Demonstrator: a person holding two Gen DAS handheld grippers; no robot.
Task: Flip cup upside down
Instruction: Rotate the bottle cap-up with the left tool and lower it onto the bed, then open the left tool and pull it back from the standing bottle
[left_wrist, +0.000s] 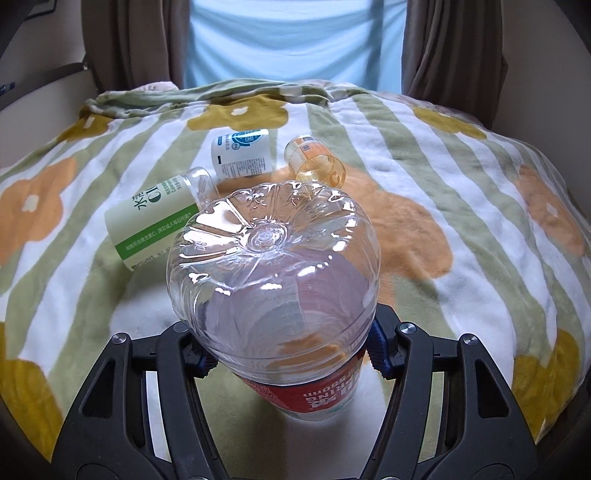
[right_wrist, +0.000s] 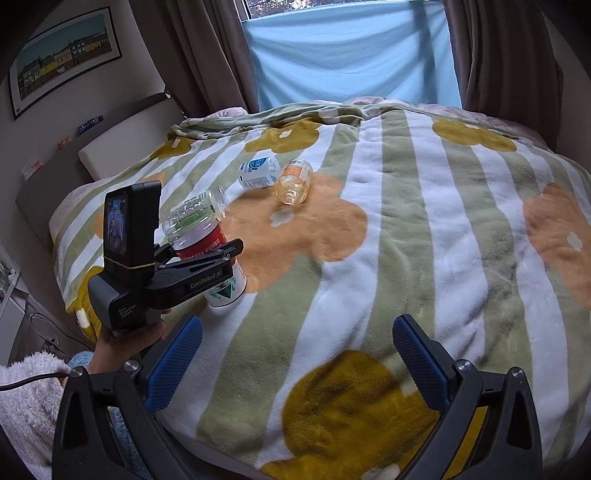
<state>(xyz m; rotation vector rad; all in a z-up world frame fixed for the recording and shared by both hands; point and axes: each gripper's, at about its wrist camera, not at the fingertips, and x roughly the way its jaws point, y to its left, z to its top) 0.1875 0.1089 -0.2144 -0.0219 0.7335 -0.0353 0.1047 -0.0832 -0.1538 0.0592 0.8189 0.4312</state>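
Note:
A clear plastic cup with a red label (left_wrist: 273, 273) stands base up and mouth down on the flowered blanket (left_wrist: 424, 155). My left gripper (left_wrist: 291, 358) is shut on its labelled waist. In the right wrist view the same cup (right_wrist: 201, 236) leans a little, its white rim end on the blanket, inside the left gripper (right_wrist: 218, 254), which a hand (right_wrist: 129, 339) holds. My right gripper (right_wrist: 297, 332) hovers open over the near blanket with nothing between its blue pads (right_wrist: 177, 362).
Three more cut-bottle cups lie on their sides further back: a green-labelled one (left_wrist: 155, 218), a white and blue one (left_wrist: 242, 153), an orange-tinted one (left_wrist: 317, 162). Brown curtains (right_wrist: 502, 51) and a blue cloth (right_wrist: 351, 51) stand behind the bed. A headboard (right_wrist: 122, 122) lies at left.

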